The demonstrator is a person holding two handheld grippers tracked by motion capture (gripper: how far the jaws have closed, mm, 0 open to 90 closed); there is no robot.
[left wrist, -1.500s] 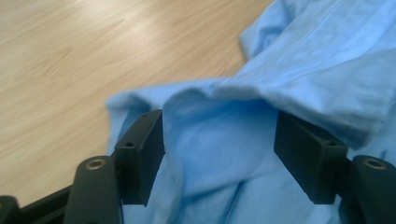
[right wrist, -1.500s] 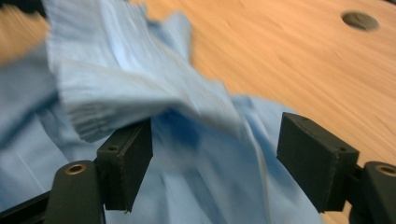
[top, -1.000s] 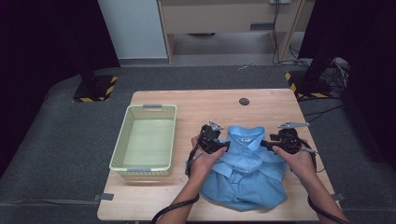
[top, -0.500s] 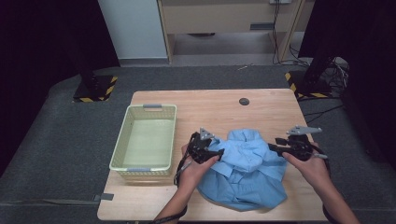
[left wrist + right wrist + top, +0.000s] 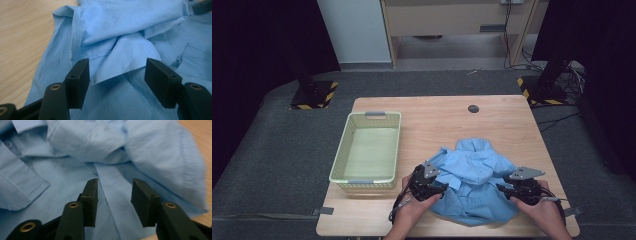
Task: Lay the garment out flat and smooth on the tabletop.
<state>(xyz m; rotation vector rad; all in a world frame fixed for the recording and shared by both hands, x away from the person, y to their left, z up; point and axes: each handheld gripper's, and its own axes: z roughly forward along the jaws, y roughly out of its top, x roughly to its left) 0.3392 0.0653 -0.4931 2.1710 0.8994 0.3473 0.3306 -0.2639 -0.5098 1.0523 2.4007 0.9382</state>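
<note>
A light blue shirt (image 5: pixel 474 175) lies crumpled on the near right part of the wooden table (image 5: pixel 437 120). My left gripper (image 5: pixel 442 190) sits at the shirt's left edge. Its jaws (image 5: pixel 116 75) are open and have just been closing, with a loose fold of the shirt (image 5: pixel 117 50) between them, unpinched. My right gripper (image 5: pixel 504 189) is at the shirt's right edge. Its jaws (image 5: pixel 113 195) are open and have just been opening over a flat strip of the shirt (image 5: pixel 110 157), with no cloth pressed.
A pale green plastic basket (image 5: pixel 341 150) stands empty on the table's left side, close to my left hand. A small black round disc (image 5: pixel 473 108) sits near the far edge. Bare wood lies beyond the shirt. Dark floor surrounds the table.
Both grippers have moved from the shirt's far end back toward the near edge, along its left and right sides. The shirt's top part is now bunched and pulled nearer.
</note>
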